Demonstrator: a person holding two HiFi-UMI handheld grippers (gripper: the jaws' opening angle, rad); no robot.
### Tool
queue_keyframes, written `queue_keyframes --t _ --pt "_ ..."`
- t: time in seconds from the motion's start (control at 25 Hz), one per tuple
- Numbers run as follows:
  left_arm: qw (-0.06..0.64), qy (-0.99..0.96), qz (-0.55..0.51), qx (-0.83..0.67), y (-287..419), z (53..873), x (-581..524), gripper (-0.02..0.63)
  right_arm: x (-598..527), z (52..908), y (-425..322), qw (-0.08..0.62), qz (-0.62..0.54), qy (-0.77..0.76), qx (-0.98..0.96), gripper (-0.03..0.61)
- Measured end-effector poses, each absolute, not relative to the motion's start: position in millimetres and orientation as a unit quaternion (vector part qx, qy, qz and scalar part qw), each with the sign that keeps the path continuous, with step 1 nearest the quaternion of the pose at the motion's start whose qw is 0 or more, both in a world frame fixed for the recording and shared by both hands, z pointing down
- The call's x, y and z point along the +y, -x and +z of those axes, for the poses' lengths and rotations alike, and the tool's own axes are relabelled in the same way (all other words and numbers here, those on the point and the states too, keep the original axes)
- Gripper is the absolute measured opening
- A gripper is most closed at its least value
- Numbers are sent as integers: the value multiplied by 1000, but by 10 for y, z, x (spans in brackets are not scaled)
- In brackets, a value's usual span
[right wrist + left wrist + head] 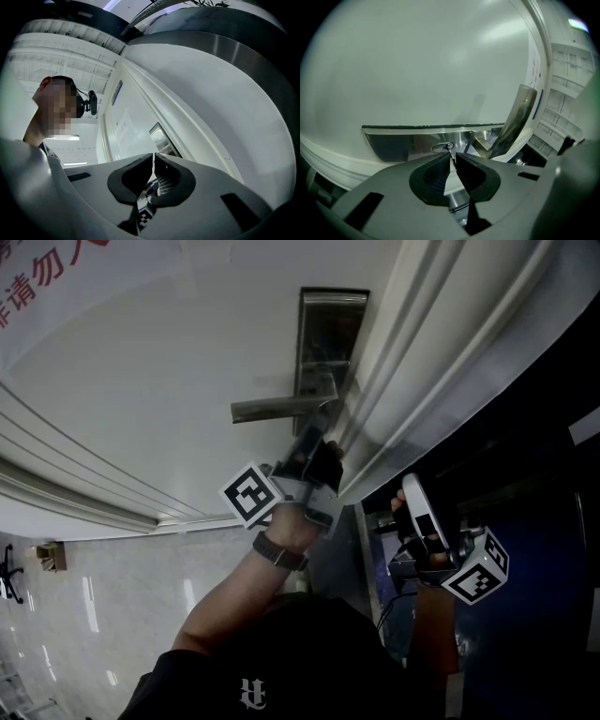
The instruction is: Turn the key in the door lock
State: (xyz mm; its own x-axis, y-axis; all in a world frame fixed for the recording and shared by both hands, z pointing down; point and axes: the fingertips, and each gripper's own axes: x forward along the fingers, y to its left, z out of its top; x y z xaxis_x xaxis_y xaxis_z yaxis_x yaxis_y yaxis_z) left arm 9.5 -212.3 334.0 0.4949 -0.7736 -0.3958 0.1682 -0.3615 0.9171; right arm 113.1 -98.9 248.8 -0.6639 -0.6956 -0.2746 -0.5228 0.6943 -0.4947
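Two claws, one working: the left gripper (453, 158), low centre in its own view, has its jaws nearly together, pinching the thin key (450, 151) seated in the steel lock plate (393, 143) beside the lever handle (513, 122). I'd roll about the key's own line, with a firm squeeze and no sideways pull. The right gripper (417, 507), lower right of the head view, is closed and empty.
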Motion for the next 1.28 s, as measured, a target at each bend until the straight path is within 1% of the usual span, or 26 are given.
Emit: queue_keyframes --t 0.16,0.32,0.6,0.88,1.04,1.28 --pt "495 -715 -433 -238 -96 3300 -2116 38 -999 2501 -1143 227 -191 343 891 17" --pt "443 -760 -376 -291 -105 3270 -2106 38 -1007 2510 -1148 228 -193 341 891 17" --pt "273 -839 -199 -426 -129 3258 -2078 41 -1004 2523 -1146 231 -193 339 891 17" --pt "108 -856 -58 -503 -171 3245 -2069 43 -1000 2520 -1168 234 -192 337 891 17" --pt "34 -850 -4 -525 -191 3226 -2059 43 -995 2514 -1161 237 -192 334 892 17" --pt "-50 -836 54 -543 -214 3221 -2046 43 -992 2501 -1165 240 -192 331 892 17"
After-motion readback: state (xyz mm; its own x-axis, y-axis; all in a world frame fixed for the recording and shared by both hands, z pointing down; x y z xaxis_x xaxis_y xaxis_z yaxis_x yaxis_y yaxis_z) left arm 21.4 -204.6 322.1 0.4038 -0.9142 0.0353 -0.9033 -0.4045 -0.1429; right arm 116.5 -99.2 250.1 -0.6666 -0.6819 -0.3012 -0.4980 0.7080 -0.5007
